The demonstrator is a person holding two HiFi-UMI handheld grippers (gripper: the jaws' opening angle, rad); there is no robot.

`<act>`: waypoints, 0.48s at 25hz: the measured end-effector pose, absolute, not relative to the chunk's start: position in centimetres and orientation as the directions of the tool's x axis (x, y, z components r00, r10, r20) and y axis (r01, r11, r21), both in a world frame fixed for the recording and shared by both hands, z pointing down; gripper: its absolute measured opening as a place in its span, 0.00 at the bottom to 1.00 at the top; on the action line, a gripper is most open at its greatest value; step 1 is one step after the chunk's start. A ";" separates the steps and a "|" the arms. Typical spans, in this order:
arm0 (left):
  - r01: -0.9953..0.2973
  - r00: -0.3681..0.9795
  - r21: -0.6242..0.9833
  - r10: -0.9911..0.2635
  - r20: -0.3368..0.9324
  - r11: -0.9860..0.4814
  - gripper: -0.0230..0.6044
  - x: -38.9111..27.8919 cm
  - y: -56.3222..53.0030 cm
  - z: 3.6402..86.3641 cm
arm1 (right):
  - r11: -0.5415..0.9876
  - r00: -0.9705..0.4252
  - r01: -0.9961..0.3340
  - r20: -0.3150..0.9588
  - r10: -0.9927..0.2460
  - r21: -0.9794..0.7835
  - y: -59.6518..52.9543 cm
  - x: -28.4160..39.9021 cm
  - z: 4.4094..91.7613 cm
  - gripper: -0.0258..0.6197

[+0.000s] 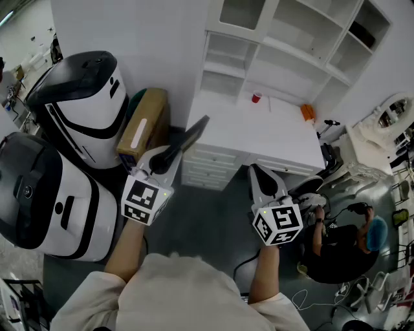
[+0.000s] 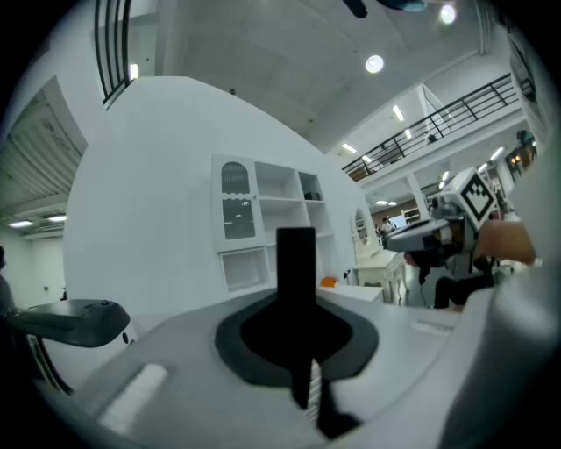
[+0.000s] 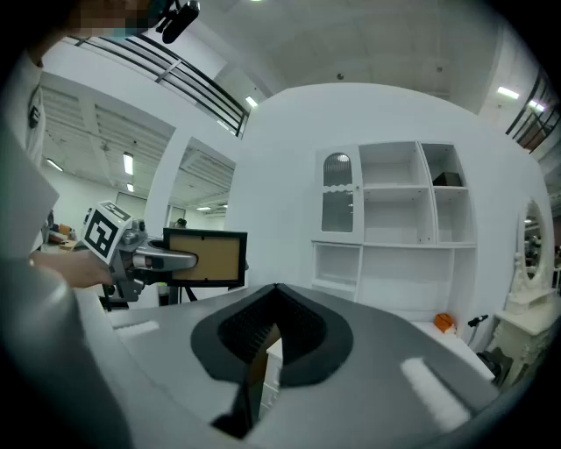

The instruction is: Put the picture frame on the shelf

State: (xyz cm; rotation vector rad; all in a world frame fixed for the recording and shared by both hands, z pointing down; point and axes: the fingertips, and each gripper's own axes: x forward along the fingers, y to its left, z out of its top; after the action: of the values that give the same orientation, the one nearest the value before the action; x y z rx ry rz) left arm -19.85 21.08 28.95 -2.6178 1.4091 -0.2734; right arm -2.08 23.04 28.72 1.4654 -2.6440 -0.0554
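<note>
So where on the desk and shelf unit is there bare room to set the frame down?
The desktop is bare across its middle and front, from the red cup to the orange object. The lower shelf cubbies look empty. The top-right cubby holds a dark object. Left of the desktop, the cardboard box and white machines crowd the floor.

This looks like a large research hall with a mock room built inside it, not a real home. A white shelf unit (image 1: 284,39) and desk (image 1: 259,129) stand against a free-standing white wall (image 1: 129,39). Beyond that wall are a high concrete ceiling (image 2: 289,53) with spotlights (image 2: 374,63) and a railed gallery (image 2: 429,123). Bulky white-and-black machines (image 1: 84,103), a cardboard box (image 1: 142,126) and what may be a dressing table (image 1: 388,123) crowd the grey floor (image 1: 207,220), where a person (image 1: 349,242) sits.
</note>
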 end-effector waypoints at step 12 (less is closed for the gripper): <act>-0.786 0.570 -0.217 -0.814 0.110 -0.579 0.05 -20.2 20.8 29.6 | 0.543 -0.538 -0.839 0.082 -0.839 0.039 23.1 -3.1 28.7 0.05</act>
State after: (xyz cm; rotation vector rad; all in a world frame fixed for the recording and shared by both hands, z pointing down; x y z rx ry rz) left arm -20.16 20.81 29.59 -2.6535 1.3609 -0.2982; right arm -3.09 23.09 28.72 1.4604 -2.6783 0.0072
